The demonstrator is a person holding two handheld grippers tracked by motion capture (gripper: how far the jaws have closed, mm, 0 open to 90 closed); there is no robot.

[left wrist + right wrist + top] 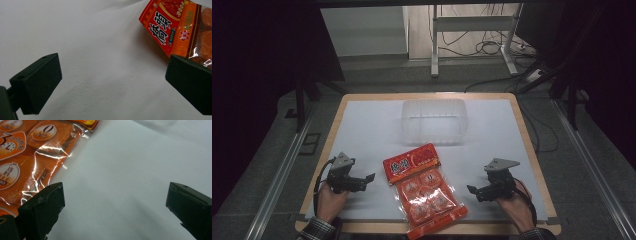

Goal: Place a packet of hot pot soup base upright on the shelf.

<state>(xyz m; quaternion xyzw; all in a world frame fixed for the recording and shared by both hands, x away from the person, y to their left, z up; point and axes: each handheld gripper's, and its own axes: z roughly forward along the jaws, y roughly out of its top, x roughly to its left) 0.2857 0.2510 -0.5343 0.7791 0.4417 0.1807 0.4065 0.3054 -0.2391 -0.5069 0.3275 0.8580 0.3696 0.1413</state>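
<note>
Leftmost, the left gripper (362, 181) rests low on the white sheet (367, 125), jaws wide apart and empty, pointing toward three o'clock at the bag (424, 189). That orange snack bag lies flat near the front edge, its long axis running from about eleven o'clock to five o'clock, red header at the far end; in the left gripper view the header (172, 25) sits just past one jaw. Farther back, at twelve o'clock from it, stands a clear tub (433, 121). The right gripper (481, 190) points toward nine o'clock, jaws likewise spread and holding nothing. Both tips flank the bag; the left seems slightly nearer, though the angle makes that uncertain.
</note>
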